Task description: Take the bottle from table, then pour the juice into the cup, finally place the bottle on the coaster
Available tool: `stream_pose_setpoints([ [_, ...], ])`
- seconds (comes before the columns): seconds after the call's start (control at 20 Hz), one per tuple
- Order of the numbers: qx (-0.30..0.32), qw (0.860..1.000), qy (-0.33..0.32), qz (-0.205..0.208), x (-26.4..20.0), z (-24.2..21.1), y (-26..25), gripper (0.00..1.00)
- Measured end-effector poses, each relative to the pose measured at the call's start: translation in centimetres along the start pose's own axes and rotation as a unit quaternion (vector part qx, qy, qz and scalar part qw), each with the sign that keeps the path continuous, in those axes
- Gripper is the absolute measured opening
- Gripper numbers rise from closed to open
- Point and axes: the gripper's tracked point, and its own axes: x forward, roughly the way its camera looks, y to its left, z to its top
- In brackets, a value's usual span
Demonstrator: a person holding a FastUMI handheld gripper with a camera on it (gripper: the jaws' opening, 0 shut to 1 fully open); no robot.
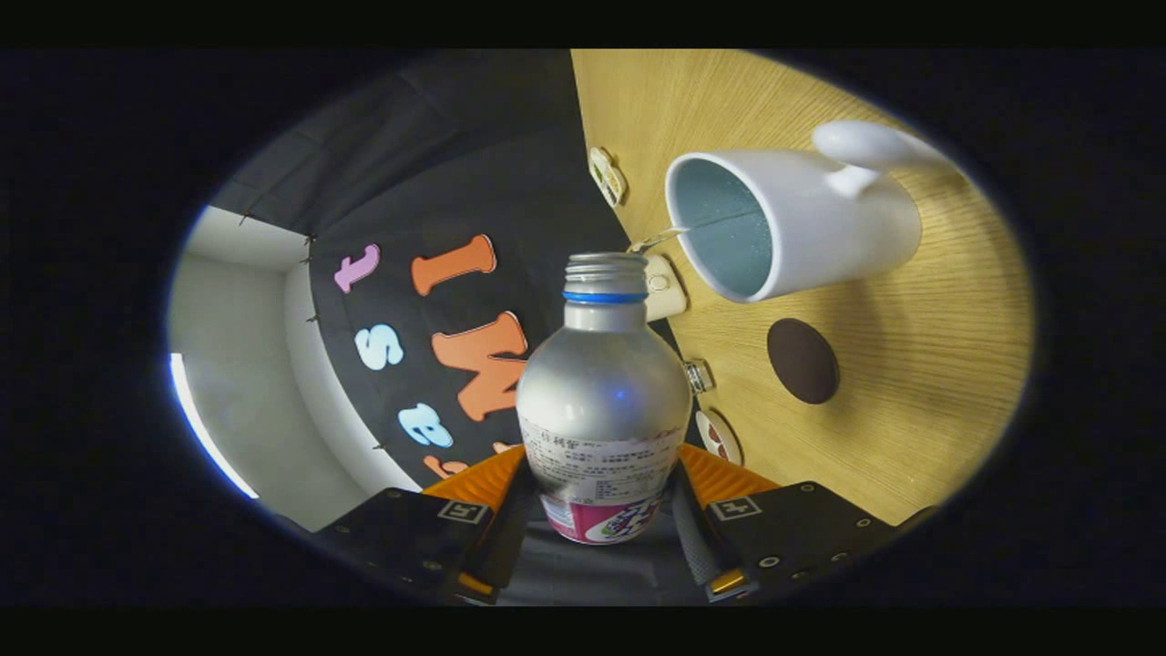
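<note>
Looking forward along the fingers, we see the gripper (603,510) closed onto the lower body of the bottle (603,401), one finger pressing on each side at the printed label. The bottle is silver metal, uncapped, with a blue ring below its threaded neck. The whole view is rolled, so the wooden table (911,428) stands like a wall beside the bottle. We note the white cup (802,219), with a pale blue inside and its handle on the far side, just beyond the bottle's mouth; its opening faces the bottle. We cannot tell whether any liquid is passing between them. The dark round coaster (802,361) lies on the table near the cup, apart from it. Several small objects (607,175) sit along the table's edge behind the bottle, too small to identify.
</note>
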Motion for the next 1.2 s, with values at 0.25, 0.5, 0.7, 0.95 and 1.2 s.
stream_pose_setpoints([
  [0.25, 0.007, 1.000, -0.004, 0.002, -0.1, 0.3, 0.2, 0.73],
  [0.5, 0.013, 1.000, -0.005, 0.005, -0.1, 0.5, 0.7, 0.73],
  [0.7, 0.018, 1.000, -0.005, 0.011, -0.1, 0.5, 1.3, 0.73],
  [0.95, 0.028, 0.999, -0.007, 0.017, -0.1, 0.6, 2.1, 0.73],
  [1.2, 0.036, 0.999, -0.006, 0.019, 0.0, 0.5, 2.3, 0.73],
])
